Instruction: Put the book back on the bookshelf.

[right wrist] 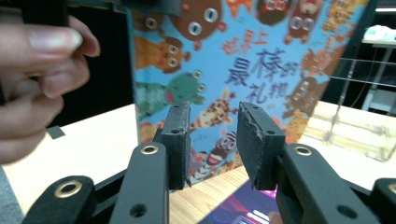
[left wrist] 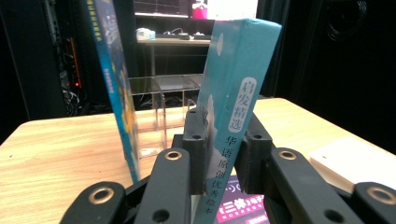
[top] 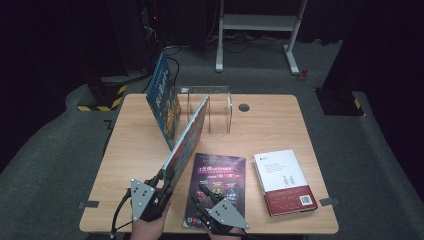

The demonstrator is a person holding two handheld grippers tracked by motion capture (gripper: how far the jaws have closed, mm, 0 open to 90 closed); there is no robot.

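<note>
The left gripper (left wrist: 223, 140) is clamped on the spine end of a teal book (left wrist: 233, 107), tilted up over the counter (top: 135, 150) toward the clear rack (top: 210, 107). The right gripper (right wrist: 212, 140) hangs apart, empty. That narrow grip could let the book twist or topple the leaning one; four books, one rack.

we get the high view from above the near edge of the table (top: 270, 120), facing forward and down. both gripper views sit low, close behind their jaws, facing the far side. all three share the acrylic stand (top: 212, 107) (left wrist: 161, 105) (right wrist: 359, 107).
</note>
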